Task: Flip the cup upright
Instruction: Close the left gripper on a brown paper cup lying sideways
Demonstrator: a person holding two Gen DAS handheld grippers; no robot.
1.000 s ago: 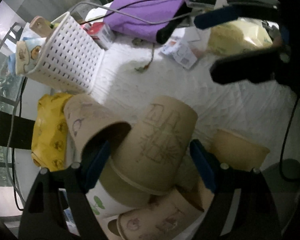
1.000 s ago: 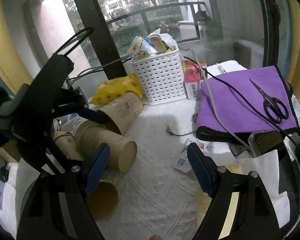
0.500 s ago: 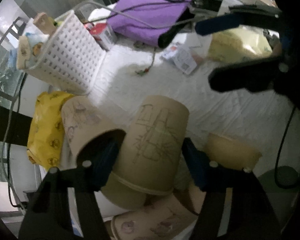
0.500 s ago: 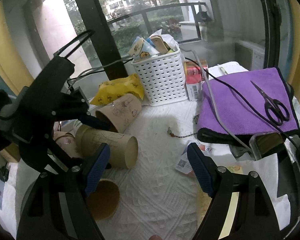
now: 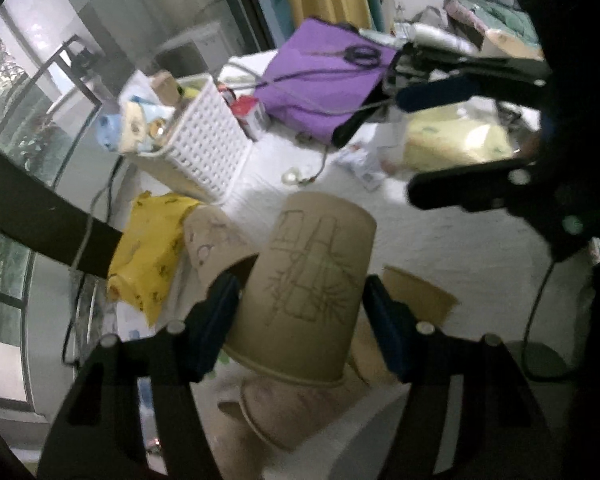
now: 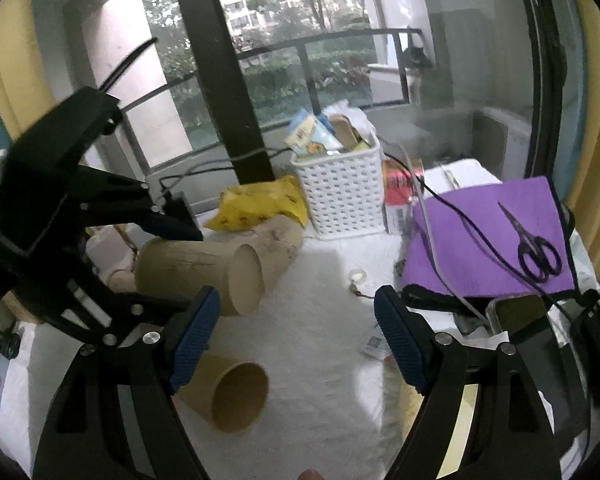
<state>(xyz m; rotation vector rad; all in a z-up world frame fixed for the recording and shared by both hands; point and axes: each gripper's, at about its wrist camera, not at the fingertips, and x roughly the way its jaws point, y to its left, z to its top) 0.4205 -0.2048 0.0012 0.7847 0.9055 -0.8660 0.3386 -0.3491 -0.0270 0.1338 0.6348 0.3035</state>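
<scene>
My left gripper is shut on a brown paper cup with pen drawings, holding it by its sides, closed base pointing away from the camera. In the right wrist view this cup hangs lifted above the white cloth, lying sideways with its base toward the right gripper, the left gripper around it. My right gripper is open and empty above the cloth. Other brown cups lie on their sides: one behind, one in front.
A white perforated basket full of packets stands at the back, a yellow bag beside it. A purple cloth with black scissors and cables lies at the right. More cups lie under the left gripper.
The left gripper has closed on the drawn-on cup and lifted it off the pile, tilting upward. The right gripper has barely moved.
</scene>
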